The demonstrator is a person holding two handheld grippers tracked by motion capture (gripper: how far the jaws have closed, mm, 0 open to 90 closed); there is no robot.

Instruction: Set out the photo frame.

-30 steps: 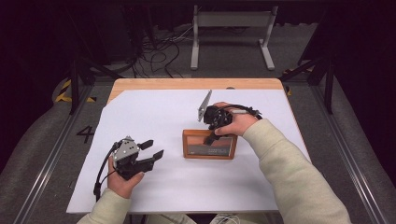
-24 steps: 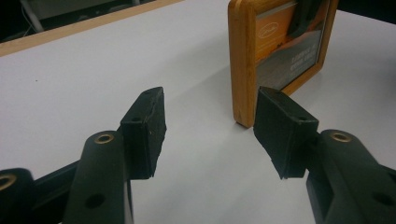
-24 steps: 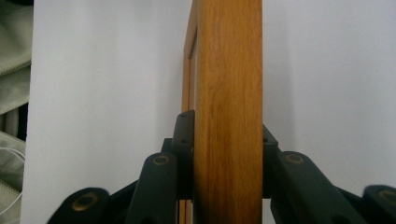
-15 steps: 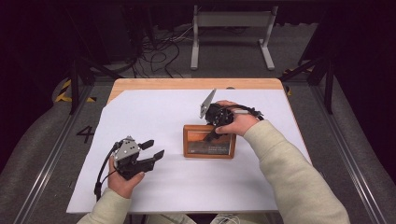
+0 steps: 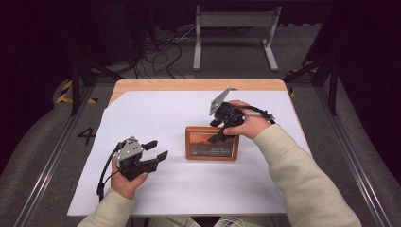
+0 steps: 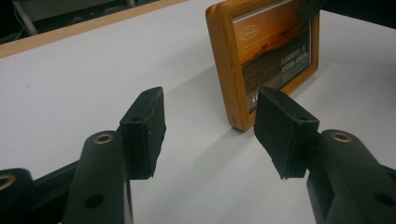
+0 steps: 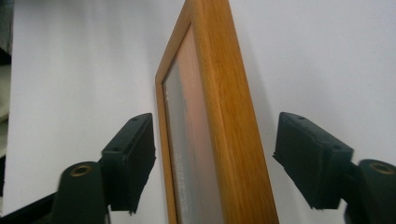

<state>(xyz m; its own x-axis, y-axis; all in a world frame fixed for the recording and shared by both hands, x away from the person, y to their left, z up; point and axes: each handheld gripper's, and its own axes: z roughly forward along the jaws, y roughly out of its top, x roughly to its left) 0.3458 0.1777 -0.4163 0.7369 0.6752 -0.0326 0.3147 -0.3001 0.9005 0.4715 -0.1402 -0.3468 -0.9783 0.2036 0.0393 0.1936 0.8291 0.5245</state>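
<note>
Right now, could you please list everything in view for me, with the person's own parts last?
Picture frame: one, wooden with an orange sunset print, standing upright right of the table's middle.
White sheet: one, covering most of the tabletop.
Table: one, light wood, its edge showing along the far side.
Metal stand: one, grey, on the floor beyond the table.
Cables: several, black, on the floor behind the table.
Left tool: one, black, jaws open, left of the frame, empty.
Right tool: one, black, jaws just opened, straddling the frame's top edge with gaps either side.
Sleeves: two, beige.
</note>
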